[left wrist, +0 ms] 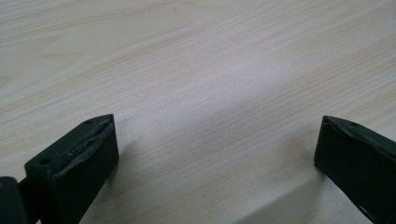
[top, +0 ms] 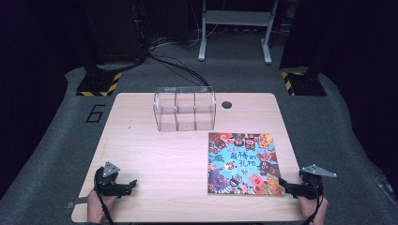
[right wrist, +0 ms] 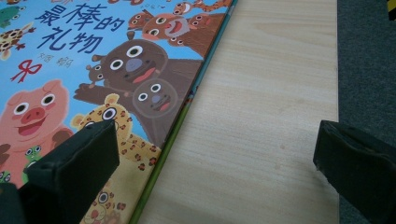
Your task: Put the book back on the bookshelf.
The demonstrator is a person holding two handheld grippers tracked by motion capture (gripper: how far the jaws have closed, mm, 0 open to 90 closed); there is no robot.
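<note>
Fingers of the right gripper (top: pixel 287 186) stood wide apart with nothing held; in the right gripper view one finger (right wrist: pixel 74 163) hung over the near right corner of the picture book (right wrist: pixel 93 74), the other (right wrist: pixel 359 172) over the worktop's (right wrist: pixel 266 116) right edge, and whether the first touched the cover could not be told. Left gripper (top: pixel 127 184) fingers (left wrist: pixel 77 158) also spread wide, empty, low over bare wood (left wrist: pixel 210 93) at the near left. Book (top: pixel 242 163) lay flat, cover up, on the right half of the worktop (top: pixel 155 159), its near right corner just at the right gripper. Clear three-compartment box (top: pixel 185 108) stood near the far edge, apart from the book. Small dark hole (top: pixel 227 104) sat just right of the box.
</note>
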